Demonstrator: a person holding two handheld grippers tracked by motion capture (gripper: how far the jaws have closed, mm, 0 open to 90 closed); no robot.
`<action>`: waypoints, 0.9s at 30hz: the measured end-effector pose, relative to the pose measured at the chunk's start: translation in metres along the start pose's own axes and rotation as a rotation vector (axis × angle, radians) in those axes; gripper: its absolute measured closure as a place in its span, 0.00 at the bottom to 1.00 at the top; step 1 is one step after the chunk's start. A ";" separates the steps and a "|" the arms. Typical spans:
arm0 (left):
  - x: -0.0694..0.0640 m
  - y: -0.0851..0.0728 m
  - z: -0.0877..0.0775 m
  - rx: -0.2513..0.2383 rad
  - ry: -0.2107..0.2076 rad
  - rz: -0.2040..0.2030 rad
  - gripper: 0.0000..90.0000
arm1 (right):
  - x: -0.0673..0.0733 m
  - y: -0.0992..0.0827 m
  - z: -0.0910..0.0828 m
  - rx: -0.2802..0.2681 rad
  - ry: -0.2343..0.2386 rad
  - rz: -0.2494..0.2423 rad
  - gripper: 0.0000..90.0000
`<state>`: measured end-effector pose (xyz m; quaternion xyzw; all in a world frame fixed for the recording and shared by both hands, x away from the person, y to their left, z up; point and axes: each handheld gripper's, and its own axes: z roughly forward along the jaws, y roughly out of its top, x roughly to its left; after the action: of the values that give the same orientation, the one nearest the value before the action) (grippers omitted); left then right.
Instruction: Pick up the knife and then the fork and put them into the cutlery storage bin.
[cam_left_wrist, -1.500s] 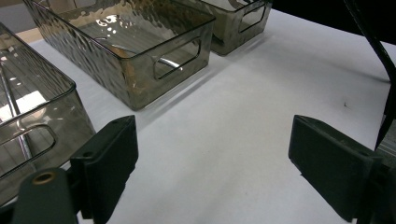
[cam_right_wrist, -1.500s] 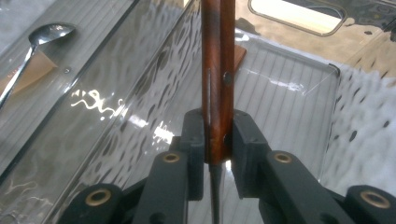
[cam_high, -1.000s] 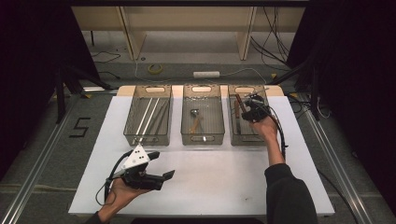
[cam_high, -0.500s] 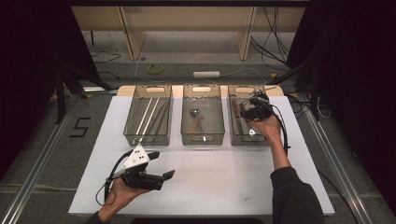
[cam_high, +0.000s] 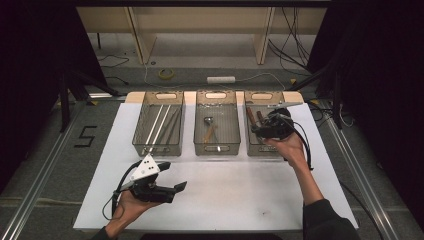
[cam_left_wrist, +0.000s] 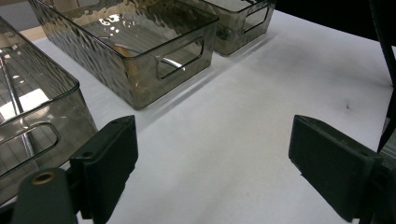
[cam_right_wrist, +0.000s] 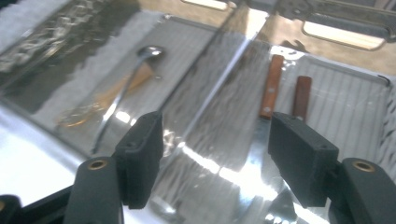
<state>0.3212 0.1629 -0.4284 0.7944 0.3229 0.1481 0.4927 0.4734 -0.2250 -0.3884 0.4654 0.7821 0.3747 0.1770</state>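
Smoky clear bins (cam_high: 159, 125) on a white table (cam_high: 235, 195), brown-handled knives (cam_right_wrist: 272, 86), black tool (cam_high: 257, 131).

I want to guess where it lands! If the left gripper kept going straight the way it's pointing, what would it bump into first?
Probably nothing soon. The left gripper has open, empty jaws aimed low across the bare white tabletop. The middle bin sits off to the side of that line, though depth is hard to judge.
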 end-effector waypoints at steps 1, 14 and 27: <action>0.000 0.000 0.000 0.000 0.000 -0.001 0.17 | 0.003 -0.002 -0.003 -0.010 0.006 -0.007 0.40; 0.001 0.000 0.000 -0.002 0.002 -0.013 0.17 | 0.036 -0.033 -0.035 -0.117 0.077 -0.038 0.38; 0.001 0.000 0.000 -0.005 -0.008 -0.016 0.17 | 0.052 -0.061 -0.054 -0.185 0.153 -0.049 0.37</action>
<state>0.3222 0.1636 -0.4286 0.7912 0.3268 0.1420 0.4970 0.3776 -0.2206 -0.3949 0.3979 0.7664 0.4754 0.1681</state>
